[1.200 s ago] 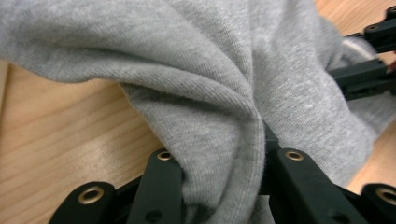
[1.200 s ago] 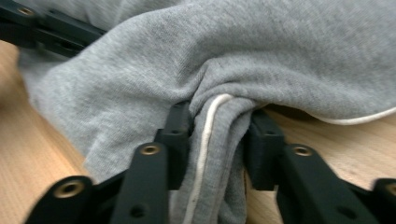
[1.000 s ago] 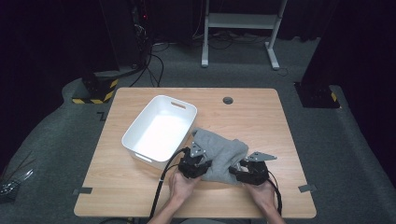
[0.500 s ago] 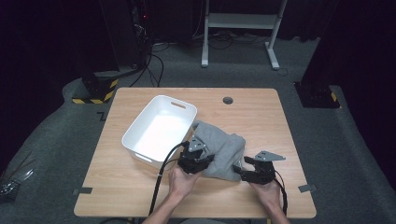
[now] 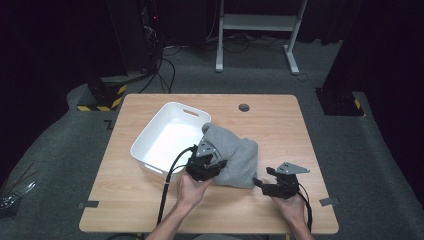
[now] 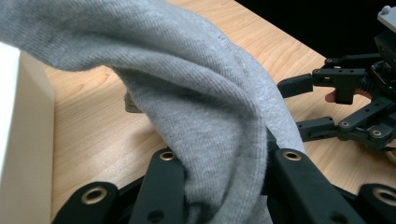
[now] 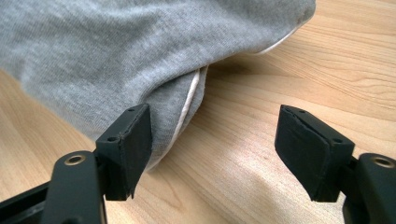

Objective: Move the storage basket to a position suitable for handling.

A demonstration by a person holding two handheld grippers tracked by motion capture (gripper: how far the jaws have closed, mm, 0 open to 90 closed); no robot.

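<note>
A grey cloth (image 5: 235,155) lies bunched on the wooden table (image 5: 280,130), its far end leaning on the rim of a white bin (image 5: 165,137). My left gripper (image 5: 216,166) is shut on a fold of the grey cloth (image 6: 196,93) and holds it a little off the table beside the bin wall (image 6: 18,140). My right gripper (image 5: 258,181) stands open at the cloth's near right corner. Its jaws have just been opening. In the right gripper view (image 7: 219,144) the hem of the cloth (image 7: 116,51) rests beside one pad (image 7: 135,140), unpressed. The right gripper (image 6: 302,107) also shows past the cloth.
A round cable hole (image 5: 244,107) sits near the table's far edge. Bare wood runs along the right side and the front. Two tape marks (image 5: 88,204) lie at the front corners. A white desk frame (image 5: 255,30) and cables stand on the floor beyond.
The right jaws have opened and let go of the cloth's corner. The left gripper has risen a little with its fold, and the cloth's far end now leans on the bin.
</note>
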